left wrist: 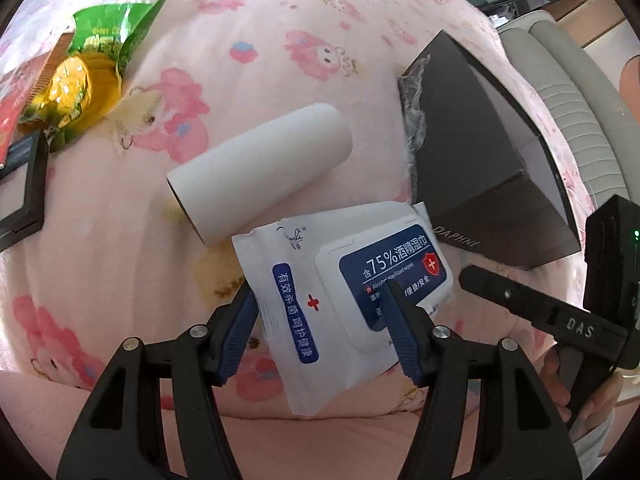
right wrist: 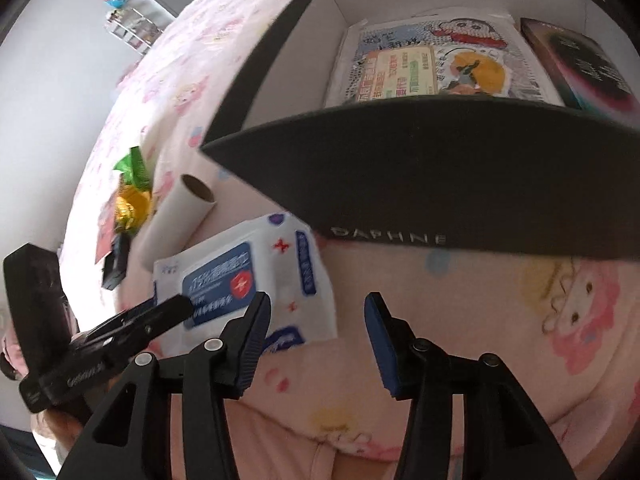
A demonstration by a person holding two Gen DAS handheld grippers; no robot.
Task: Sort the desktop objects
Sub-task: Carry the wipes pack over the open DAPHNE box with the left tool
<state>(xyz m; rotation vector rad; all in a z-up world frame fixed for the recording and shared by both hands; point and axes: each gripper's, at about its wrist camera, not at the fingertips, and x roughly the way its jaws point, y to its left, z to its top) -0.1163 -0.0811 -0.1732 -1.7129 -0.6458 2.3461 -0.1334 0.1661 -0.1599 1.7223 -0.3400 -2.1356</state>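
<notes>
Pink cartoon-print cloth (left wrist: 280, 40) covers the desk. A wet-wipe pack (left wrist: 340, 280) lies flat near the front edge, its long axis diagonal, beside a black box (left wrist: 480, 152). The left gripper (left wrist: 320, 332) jaws are held apart, astride the pack; contact cannot be told. The right gripper (right wrist: 316, 340) jaws stand apart with nothing between, over bare cloth beside the pack. A white tube (left wrist: 256, 176) lies just behind.
</notes>
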